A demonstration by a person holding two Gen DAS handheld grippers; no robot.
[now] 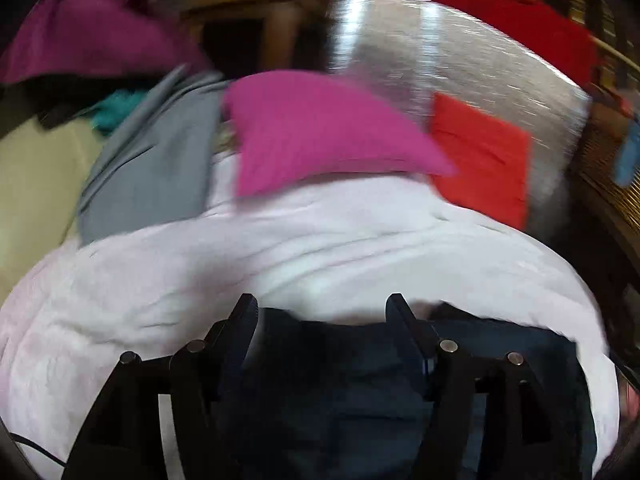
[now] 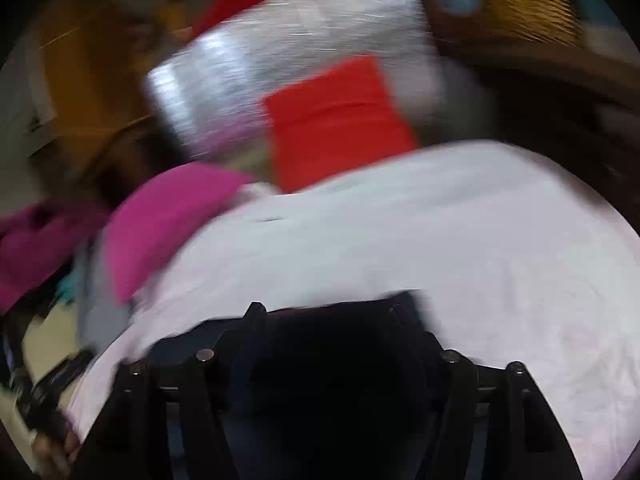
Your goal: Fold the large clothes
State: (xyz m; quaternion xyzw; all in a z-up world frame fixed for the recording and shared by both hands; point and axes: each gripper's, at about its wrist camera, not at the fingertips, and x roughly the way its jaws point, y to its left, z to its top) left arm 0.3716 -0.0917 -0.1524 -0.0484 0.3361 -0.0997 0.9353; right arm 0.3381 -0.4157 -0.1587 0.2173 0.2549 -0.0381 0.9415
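A large pale pink garment (image 1: 304,264) spreads across the near part of the table; it also fills the right wrist view (image 2: 440,240). My left gripper (image 1: 322,308) is open, its fingers apart over the garment's near edge, with dark blue cloth (image 1: 340,380) below it. My right gripper (image 2: 332,312) is open too, over the same near edge, with dark cloth beneath. Neither grips anything. Both views are blurred by motion.
A magenta cloth (image 1: 320,132) lies on the pink garment's far side. A folded orange-red cloth (image 1: 484,156) rests on the silver table (image 1: 440,48). A grey garment (image 1: 152,160), a purple pile (image 1: 92,28) and a red cloth (image 1: 520,20) lie around. A wicker basket (image 2: 528,8) stands at right.
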